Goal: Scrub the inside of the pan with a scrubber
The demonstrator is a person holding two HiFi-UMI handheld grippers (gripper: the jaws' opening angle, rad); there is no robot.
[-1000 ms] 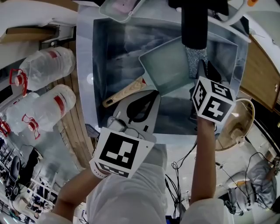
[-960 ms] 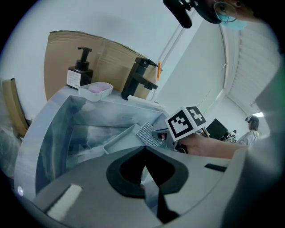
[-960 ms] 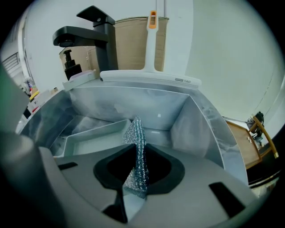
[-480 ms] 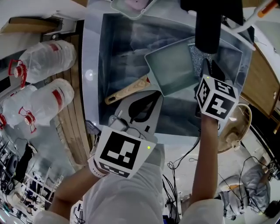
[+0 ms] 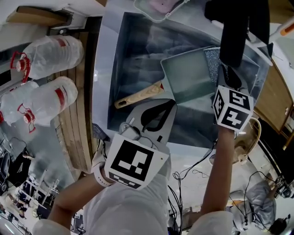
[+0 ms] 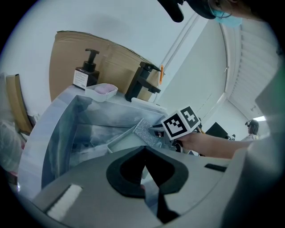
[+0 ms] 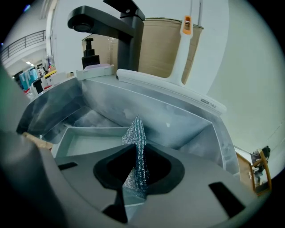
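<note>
A square pale-green pan (image 5: 186, 75) with a wooden handle (image 5: 138, 96) lies in the steel sink (image 5: 133, 50). My right gripper (image 5: 219, 69) is shut on a silver mesh scrubber (image 5: 212, 58), which rests at the pan's right rim. In the right gripper view the scrubber (image 7: 137, 133) stands upright between the jaws, above the pan (image 7: 89, 144). My left gripper (image 5: 171, 104) hovers over the sink's near side, just below the handle, shut on nothing. From the left gripper view (image 6: 143, 150) I see the pan (image 6: 122, 140) and scrubber (image 6: 144, 131) beyond.
A black faucet (image 5: 234, 32) overhangs the sink's far right. A soap dish (image 5: 158, 7) sits on the back rim, with a pump bottle (image 6: 85, 73) beside it. A white squeegee (image 7: 178, 67) leans behind the sink. Large water bottles (image 5: 55, 57) lie at the left.
The head camera has shifted, so the sink sits further right in view. The right gripper still holds the scrubber at the pan's right rim. The left gripper has barely moved.
</note>
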